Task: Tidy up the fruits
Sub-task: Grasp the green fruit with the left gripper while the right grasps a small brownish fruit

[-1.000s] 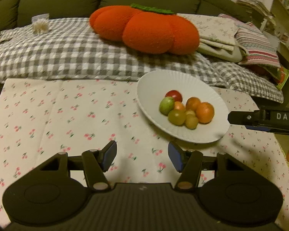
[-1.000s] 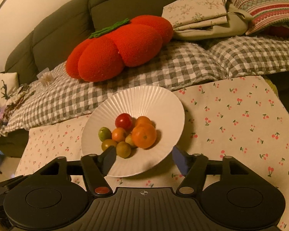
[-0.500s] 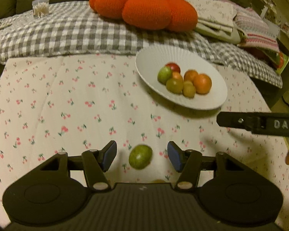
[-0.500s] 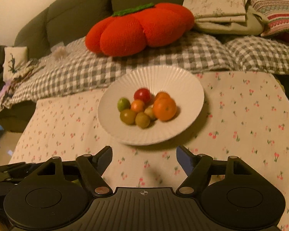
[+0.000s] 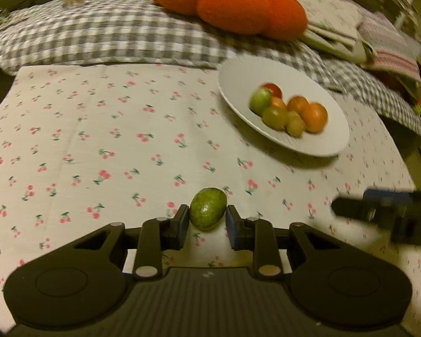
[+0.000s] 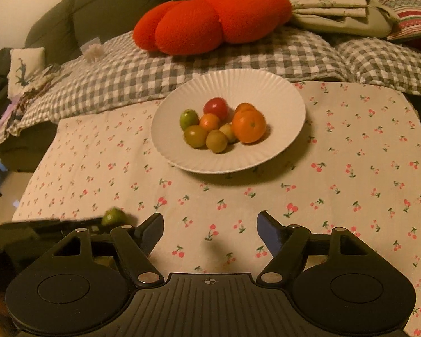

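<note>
A green fruit (image 5: pixel 208 213) lies on the cherry-print cloth between the fingers of my left gripper (image 5: pixel 207 221); the jaws have narrowed around it with small gaps on both sides. It also shows in the right wrist view (image 6: pixel 113 217) at the lower left. A white ribbed plate (image 5: pixel 331 143) at the right holds several fruits: oranges, green ones and a red one. In the right wrist view the plate (image 6: pixel 280 95) is straight ahead. My right gripper (image 6: pixel 210 229) is open and empty above the cloth, well short of the plate.
An orange pumpkin-shaped cushion (image 6: pixel 210 16) rests on a grey checked blanket (image 6: pixel 126 73) behind the table. Folded cloths and a striped pillow (image 6: pixel 404 5) lie at the back right. The right gripper's finger (image 5: pixel 379 210) shows at the right in the left wrist view.
My left gripper has dropped toward the near table edge and its jaws have narrowed around the green fruit. My right gripper has pulled back from the plate, still open.
</note>
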`<state>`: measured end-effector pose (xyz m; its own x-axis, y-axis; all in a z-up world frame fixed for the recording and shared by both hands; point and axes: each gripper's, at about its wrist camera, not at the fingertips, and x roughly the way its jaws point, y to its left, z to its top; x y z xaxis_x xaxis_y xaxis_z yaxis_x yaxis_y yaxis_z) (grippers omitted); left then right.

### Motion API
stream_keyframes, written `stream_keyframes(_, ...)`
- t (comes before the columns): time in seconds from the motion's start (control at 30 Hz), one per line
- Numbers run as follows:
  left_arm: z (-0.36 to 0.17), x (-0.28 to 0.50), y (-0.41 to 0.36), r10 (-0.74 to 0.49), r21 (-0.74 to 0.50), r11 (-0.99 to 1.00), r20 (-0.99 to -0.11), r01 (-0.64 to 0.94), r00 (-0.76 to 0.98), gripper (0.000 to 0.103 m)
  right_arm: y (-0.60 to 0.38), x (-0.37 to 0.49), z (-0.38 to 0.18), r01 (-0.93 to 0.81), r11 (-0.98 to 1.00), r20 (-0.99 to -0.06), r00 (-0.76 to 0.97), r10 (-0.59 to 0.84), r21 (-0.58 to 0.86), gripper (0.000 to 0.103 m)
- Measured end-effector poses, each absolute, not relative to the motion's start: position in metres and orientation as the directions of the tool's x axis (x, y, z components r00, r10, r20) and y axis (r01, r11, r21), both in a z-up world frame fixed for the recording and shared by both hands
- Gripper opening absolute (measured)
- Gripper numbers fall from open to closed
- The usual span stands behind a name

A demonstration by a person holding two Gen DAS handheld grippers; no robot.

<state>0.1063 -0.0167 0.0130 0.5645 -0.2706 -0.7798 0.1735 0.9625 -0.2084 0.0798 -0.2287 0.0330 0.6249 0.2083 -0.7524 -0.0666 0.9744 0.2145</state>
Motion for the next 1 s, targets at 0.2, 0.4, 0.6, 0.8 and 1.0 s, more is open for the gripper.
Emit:
stream_keyframes(0.2,0.021,0.103,0.000,-0.254,-0.224,0.967,-0.782,0.123,0.569,0.026,-0.205,0.076,0.021,-0.150,0.968,-0.766,0.592,0.249,0.199,0.075)
stream_keyframes(0.4,0.029,0.097,0.016,-0.240,-0.240,0.967,-0.769,0.081,0.592,0.026,-0.176,0.069,0.009,-0.260,0.946,-0.771,0.555,0.311,0.194,0.074)
stream_keyframes(0.6,0.027,0.099,0.019,-0.236,-0.244,0.967,-0.774,0.067,0.588,0.026,-0.147,0.063,-0.001,-0.359,0.909,-0.757,0.528,0.384,0.211,0.073)
stream_keyframes(0.8,0.027,0.099,0.019,-0.231,-0.237,0.969,-0.773,0.070,0.591,0.026,-0.133,0.063,-0.011,-0.381,0.908,-0.770,0.524,0.366,0.172,0.038)
stream_keyframes(1.0,0.027,0.098,0.017,-0.232,-0.231,0.970,-0.771,0.079,0.592,0.026,-0.135,0.062,-0.010,-0.368,0.914,-0.770,0.530,0.356,0.170,0.026)
